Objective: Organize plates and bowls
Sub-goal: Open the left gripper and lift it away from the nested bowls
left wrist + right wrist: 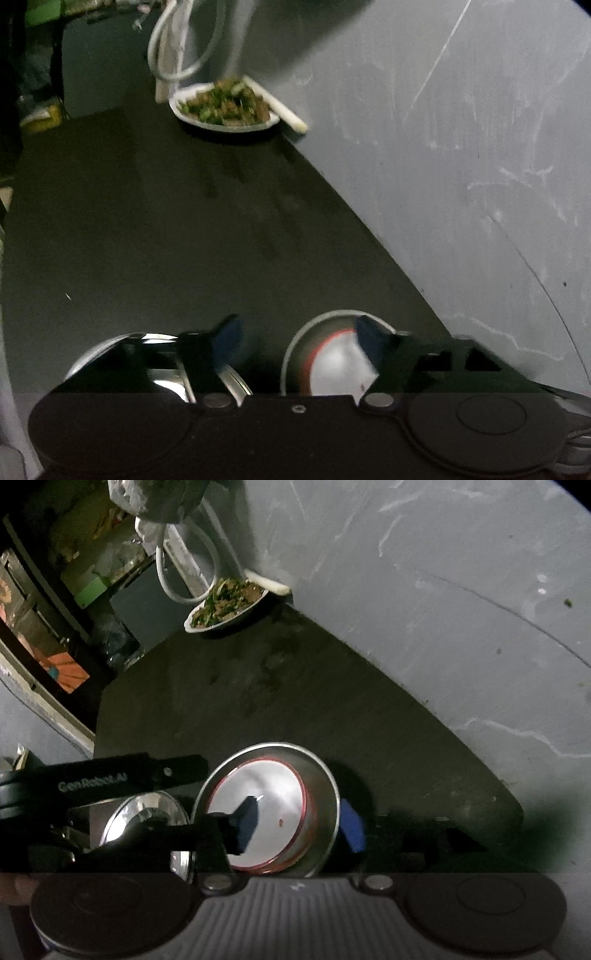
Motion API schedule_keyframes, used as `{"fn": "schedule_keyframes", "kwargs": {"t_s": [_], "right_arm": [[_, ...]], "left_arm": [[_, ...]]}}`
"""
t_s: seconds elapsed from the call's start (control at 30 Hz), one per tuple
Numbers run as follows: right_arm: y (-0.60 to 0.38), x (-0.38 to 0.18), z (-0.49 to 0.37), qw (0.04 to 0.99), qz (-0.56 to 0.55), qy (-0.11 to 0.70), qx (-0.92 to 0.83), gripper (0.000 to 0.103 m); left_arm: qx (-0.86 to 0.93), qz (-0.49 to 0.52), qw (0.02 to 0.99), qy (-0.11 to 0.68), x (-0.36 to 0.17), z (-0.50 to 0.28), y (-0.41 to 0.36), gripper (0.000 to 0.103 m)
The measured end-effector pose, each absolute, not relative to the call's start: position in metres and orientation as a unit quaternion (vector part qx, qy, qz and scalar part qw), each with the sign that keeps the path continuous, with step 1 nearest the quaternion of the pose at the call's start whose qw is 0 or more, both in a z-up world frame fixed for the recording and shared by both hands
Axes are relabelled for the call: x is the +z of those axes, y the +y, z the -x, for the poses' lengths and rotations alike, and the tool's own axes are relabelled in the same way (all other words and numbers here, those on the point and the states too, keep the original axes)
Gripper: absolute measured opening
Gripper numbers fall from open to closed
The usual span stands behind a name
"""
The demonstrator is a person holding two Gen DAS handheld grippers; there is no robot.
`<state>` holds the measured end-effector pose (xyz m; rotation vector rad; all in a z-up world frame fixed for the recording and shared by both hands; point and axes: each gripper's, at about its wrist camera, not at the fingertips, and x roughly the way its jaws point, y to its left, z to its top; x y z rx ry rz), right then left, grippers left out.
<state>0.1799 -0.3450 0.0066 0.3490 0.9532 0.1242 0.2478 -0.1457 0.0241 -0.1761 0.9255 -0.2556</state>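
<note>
A steel bowl (pixel 325 775) with a red-ringed dish (pixel 273 786) nested inside sits on the dark counter (pixel 295 686). My right gripper (pixel 299 825) is open and straddles the bowl's right rim. One blue pad hangs over the dish and the other sits just outside the rim. A shiny steel bowl (pixel 144 819) stands just left of it. In the left wrist view my left gripper (pixel 299 343) is open wide above both, over the gap between the shiny bowl (pixel 159 373) and the ringed bowl (pixel 332 354), pressing on nothing.
At the counter's far end a white plate of cooked greens and meat (pixel 225 107) (pixel 225 605) sits against the grey wall (pixel 443 147), with a white stick (pixel 277 105) leaning on it. A white cable loop (pixel 177 48) hangs behind. The counter's left edge drops to cluttered shelves (pixel 55 627).
</note>
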Motion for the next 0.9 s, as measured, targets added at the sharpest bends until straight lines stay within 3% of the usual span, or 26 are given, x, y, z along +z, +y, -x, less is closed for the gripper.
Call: {"fn": "schedule_keyframes", "kwargs": {"t_s": [0.03, 0.1, 0.2, 0.53, 0.9], "right_arm": [[-0.347, 0.008, -0.179, 0.873, -0.169, 0.454, 0.058, 0.068], [-0.349, 0.012, -0.177, 0.876, -0.173, 0.446, 0.053, 0.088], [-0.353, 0.02, -0.174, 0.885, -0.172, 0.432, 0.043, 0.102], [-0.35, 0.046, -0.161, 0.906, -0.14, 0.398, 0.021, 0.103], [-0.321, 0.082, -0.133, 0.934, 0.006, 0.355, -0.042, 0.103]], "left_arm": [[-0.119, 0.08, 0.889, 0.436, 0.027, -0.247, -0.145, 0.087], [-0.107, 0.07, 0.897, 0.423, 0.032, -0.246, -0.144, 0.094], [-0.094, 0.065, 0.906, 0.408, 0.038, -0.245, -0.141, 0.099], [-0.086, 0.082, 0.925, 0.36, 0.058, -0.229, -0.125, 0.102], [-0.06, 0.144, 0.929, 0.335, 0.053, -0.217, -0.083, 0.102]]}}
